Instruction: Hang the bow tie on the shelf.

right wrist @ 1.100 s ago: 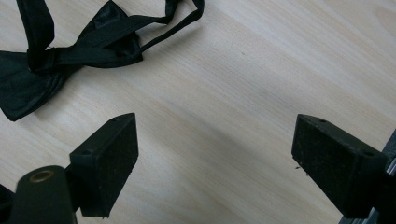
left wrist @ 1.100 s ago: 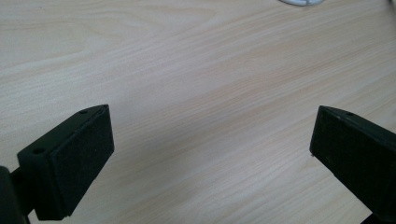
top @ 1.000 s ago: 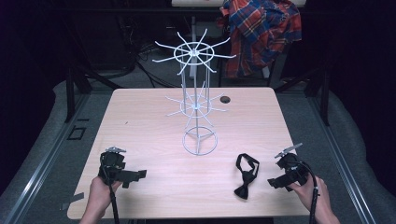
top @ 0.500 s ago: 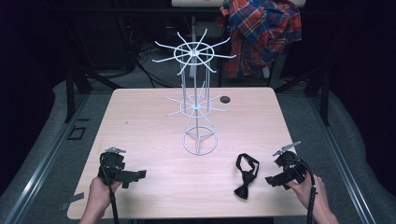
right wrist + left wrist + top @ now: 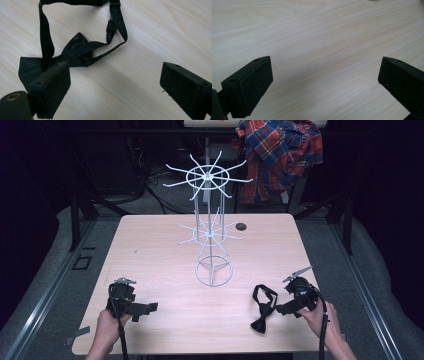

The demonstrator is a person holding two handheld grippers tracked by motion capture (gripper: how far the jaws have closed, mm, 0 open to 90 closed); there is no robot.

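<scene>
A black bow tie [image 5: 262, 308] with its strap looped lies flat on the wooden table [image 5: 165, 255] at the front right. My right gripper [image 5: 283, 309] is just to its right, open, jaws pointing at it. In the right gripper view the bow tie [image 5: 75, 51] lies beyond the left jaw, apart from both jaws, and my right gripper [image 5: 115, 91] holds nothing. My left gripper [image 5: 147, 307] rests at the front left, open. In the left gripper view my left gripper [image 5: 325, 85] has only bare wood between its wide-spread jaws.
A white wire display stand [image 5: 210, 227] with two tiers of radiating hooks rises from a ring base at the table's middle. A small dark cable hole [image 5: 242, 226] sits behind it. A plaid shirt [image 5: 280, 155] hangs beyond the far edge.
The right gripper has edged slightly left toward the bow tie. The left gripper holds its place.
</scene>
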